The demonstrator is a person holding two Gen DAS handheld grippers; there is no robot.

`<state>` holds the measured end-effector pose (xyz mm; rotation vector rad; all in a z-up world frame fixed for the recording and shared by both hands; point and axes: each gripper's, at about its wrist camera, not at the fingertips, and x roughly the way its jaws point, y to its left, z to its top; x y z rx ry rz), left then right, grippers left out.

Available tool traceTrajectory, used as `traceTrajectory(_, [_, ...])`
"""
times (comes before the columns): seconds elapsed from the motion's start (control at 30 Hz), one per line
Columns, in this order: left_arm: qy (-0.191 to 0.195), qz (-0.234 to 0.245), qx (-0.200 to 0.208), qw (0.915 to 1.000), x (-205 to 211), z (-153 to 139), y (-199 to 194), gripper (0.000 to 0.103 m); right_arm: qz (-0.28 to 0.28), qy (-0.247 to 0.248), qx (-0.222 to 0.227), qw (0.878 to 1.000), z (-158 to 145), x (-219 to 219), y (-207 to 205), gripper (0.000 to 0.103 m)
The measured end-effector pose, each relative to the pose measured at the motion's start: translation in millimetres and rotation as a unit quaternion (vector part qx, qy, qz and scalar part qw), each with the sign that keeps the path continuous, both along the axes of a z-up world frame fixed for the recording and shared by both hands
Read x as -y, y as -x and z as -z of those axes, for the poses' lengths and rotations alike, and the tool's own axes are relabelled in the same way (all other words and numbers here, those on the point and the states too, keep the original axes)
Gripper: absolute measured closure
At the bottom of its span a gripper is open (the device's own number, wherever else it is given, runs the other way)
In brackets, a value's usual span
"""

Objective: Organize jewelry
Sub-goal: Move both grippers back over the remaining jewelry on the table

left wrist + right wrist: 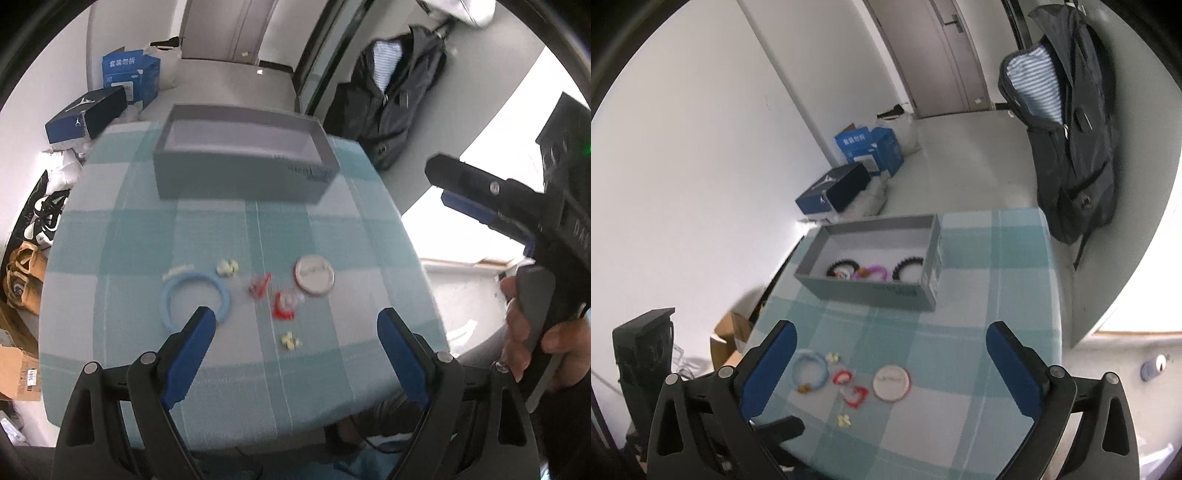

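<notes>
A grey open box [236, 173] [871, 288] stands at the far side of the checked tablecloth; in the right wrist view it holds two black bead bracelets [908, 268] and a purple one [873, 272]. Nearer lie a light blue bracelet [195, 295] [810, 371], two red pieces [282, 306] [855, 395], two pale yellow flower pieces [227, 267] [844, 421] and a round white-and-red tin [314, 275] [891, 382]. My left gripper [297, 317] is open above these pieces. My right gripper [892, 332] is open and empty, higher above the table; it also shows in the left wrist view [480, 192].
The table [147, 229] is small, with edges close on all sides. A dark backpack [391, 96] [1071, 147] hangs at the far right. Blue boxes [110, 96] [849, 173], shoes [44, 218] and cardboard boxes [18, 369] lie on the floor at the left.
</notes>
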<state>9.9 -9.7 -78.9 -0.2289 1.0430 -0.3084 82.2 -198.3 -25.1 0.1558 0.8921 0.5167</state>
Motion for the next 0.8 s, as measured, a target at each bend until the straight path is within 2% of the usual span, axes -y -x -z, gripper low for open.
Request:
traceTrajectory(0.23, [-0.016, 0.009, -0.018, 0.9997, 13, 18, 14, 0.017, -0.008, 0.021, -0.017, 1.000, 11, -1, 12, 0.000])
traceTrajectory(0.33, [-0.003, 0.009, -0.032, 0.9995, 16, 27, 16, 0.017, 0.004, 0.021, -0.029, 0.999, 14, 2, 15, 0.000])
traceTrajectory(0.4, [-0.009, 0.012, -0.041, 0.9990, 22, 33, 17, 0.017, 0.016, 0.019, -0.035, 0.999, 14, 8, 18, 0.000])
traceTrajectory(0.5, [-0.006, 0.019, -0.041, 0.9990, 25, 35, 20, 0.017, 0.027, 0.011, -0.043, 0.999, 13, 15, 21, 0.000])
traceTrajectory(0.7, [0.020, 0.011, -0.043, 0.9988, 20, 36, 14, 0.017, 0.032, 0.008, -0.028, 0.999, 7, 22, 21, 0.000])
traceTrajectory(0.73, [0.022, 0.010, -0.046, 0.9987, 20, 37, 11, 0.018, 0.036, 0.004, -0.038, 0.999, 9, 23, 18, 0.000])
traceTrajectory(0.8, [0.025, 0.003, -0.057, 0.9981, 21, 40, 9, 0.033, 0.039, -0.007, -0.062, 0.997, 14, 25, 14, 0.000])
